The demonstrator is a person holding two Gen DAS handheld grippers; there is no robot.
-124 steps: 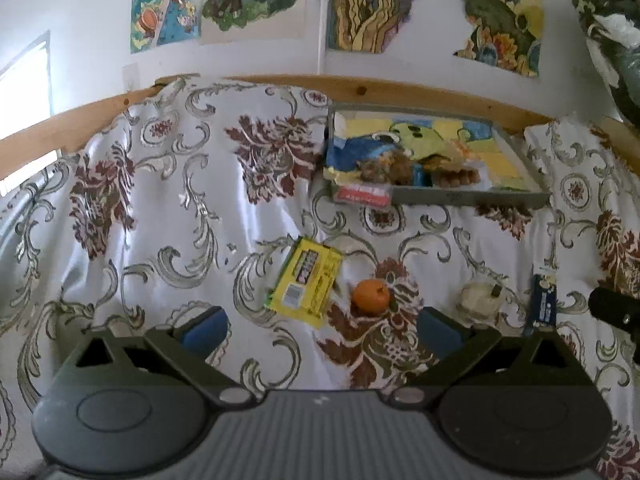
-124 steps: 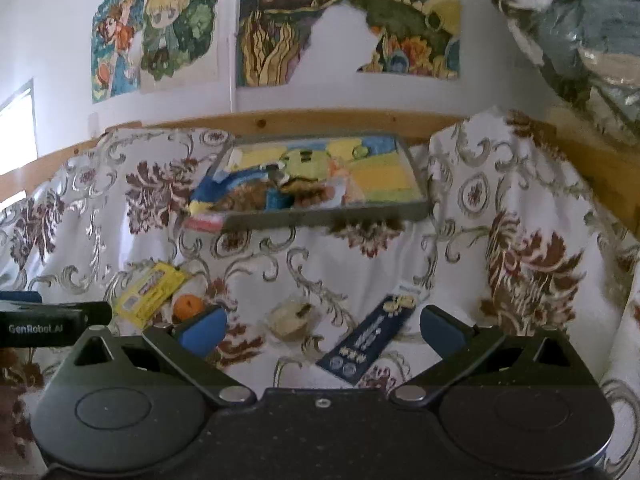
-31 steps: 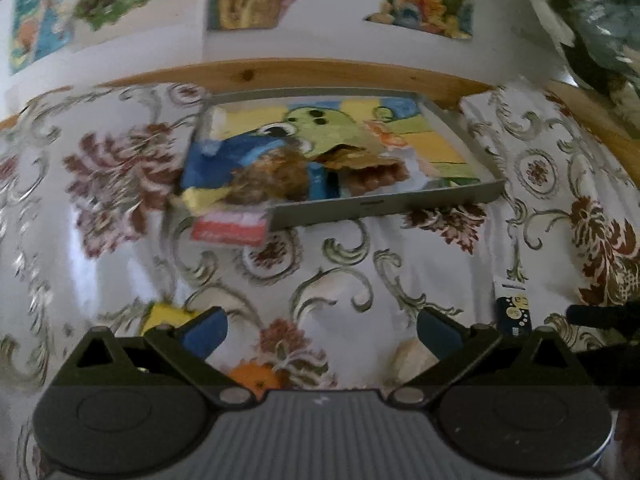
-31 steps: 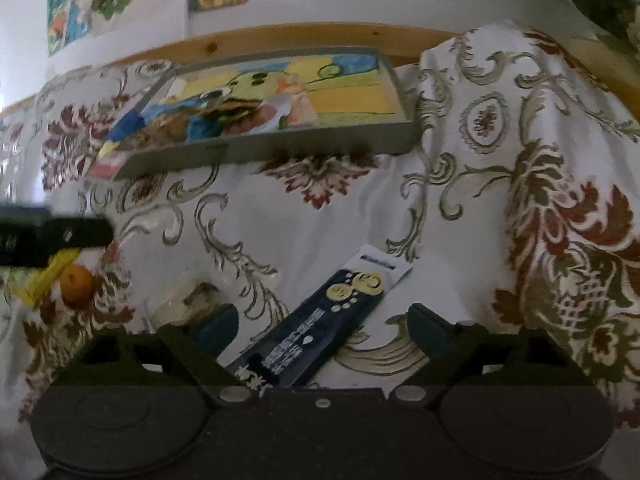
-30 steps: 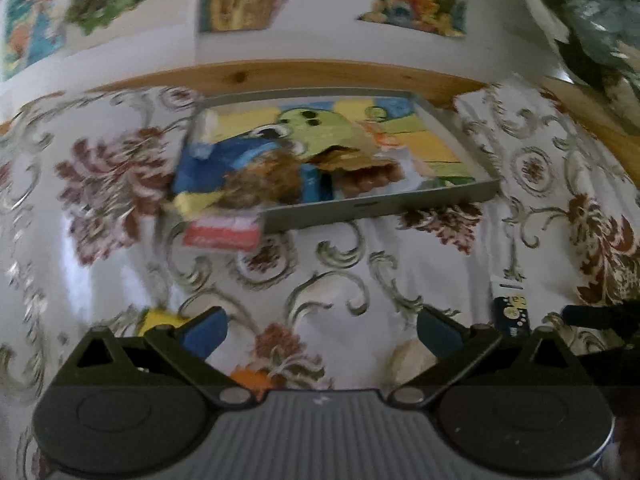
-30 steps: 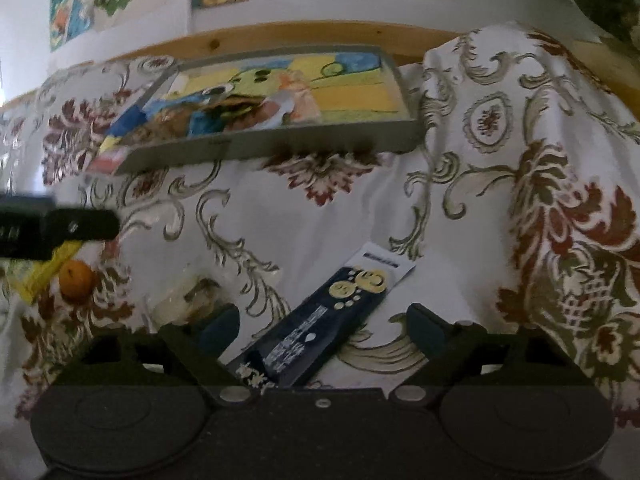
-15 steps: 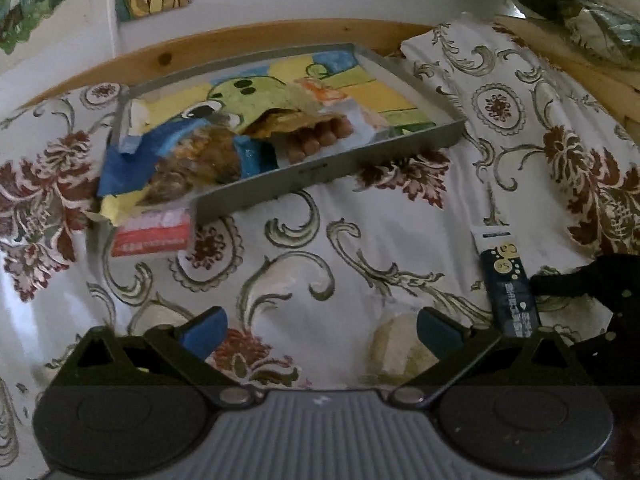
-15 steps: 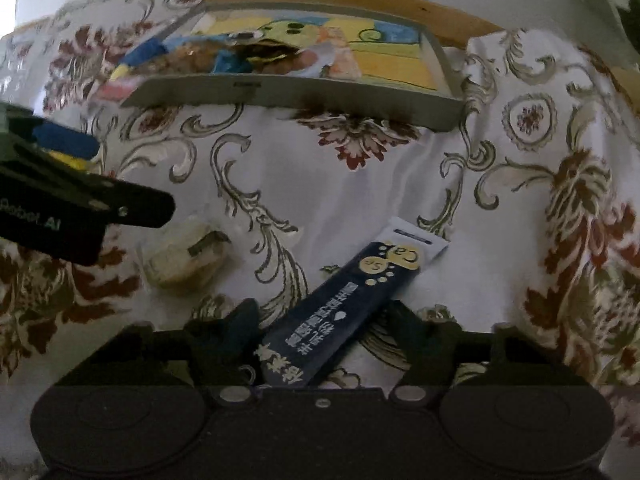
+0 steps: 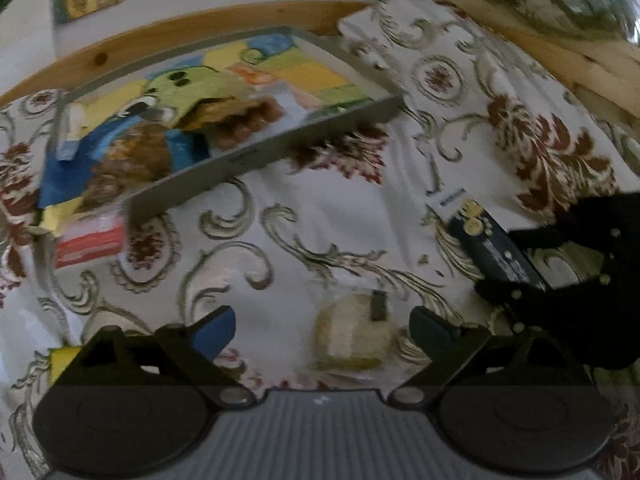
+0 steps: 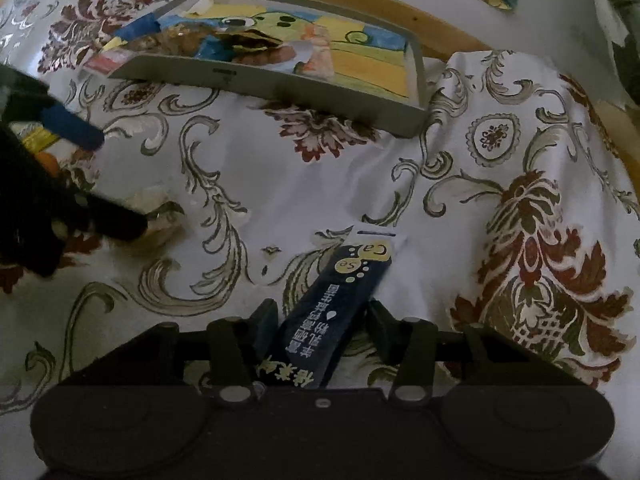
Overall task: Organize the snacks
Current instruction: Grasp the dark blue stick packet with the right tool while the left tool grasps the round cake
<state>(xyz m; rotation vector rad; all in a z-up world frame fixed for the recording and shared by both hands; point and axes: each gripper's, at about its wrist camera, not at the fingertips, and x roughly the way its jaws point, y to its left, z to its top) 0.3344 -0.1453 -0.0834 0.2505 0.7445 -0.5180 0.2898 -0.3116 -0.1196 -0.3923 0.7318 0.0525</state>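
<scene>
A pale wrapped snack [image 9: 352, 336] lies on the patterned cloth, between the fingers of my open left gripper [image 9: 322, 326] and nearer the right one. A dark blue packet [image 10: 340, 304] with yellow dots lies on the cloth, and my right gripper [image 10: 322, 320] is shut on its near end. In the left wrist view the right gripper [image 9: 498, 262] straddles that packet [image 9: 476, 224]. The right wrist view has the left gripper [image 10: 100, 176] around the pale snack [image 10: 160, 216]. Farther back, a grey tray [image 10: 280, 84] holds several snack packs.
A red and white packet [image 9: 88, 236] lies outside the tray's [image 9: 264, 152] left corner. A yellow packet [image 10: 34, 138] and an orange [image 10: 48, 162] sit at far left, partly behind the left gripper. A wooden rail runs behind the tray.
Both grippers have come down and forward. The right jaws narrowed from wide open onto the dark blue packet. The left gripper moved right, bringing the pale snack between its fingers.
</scene>
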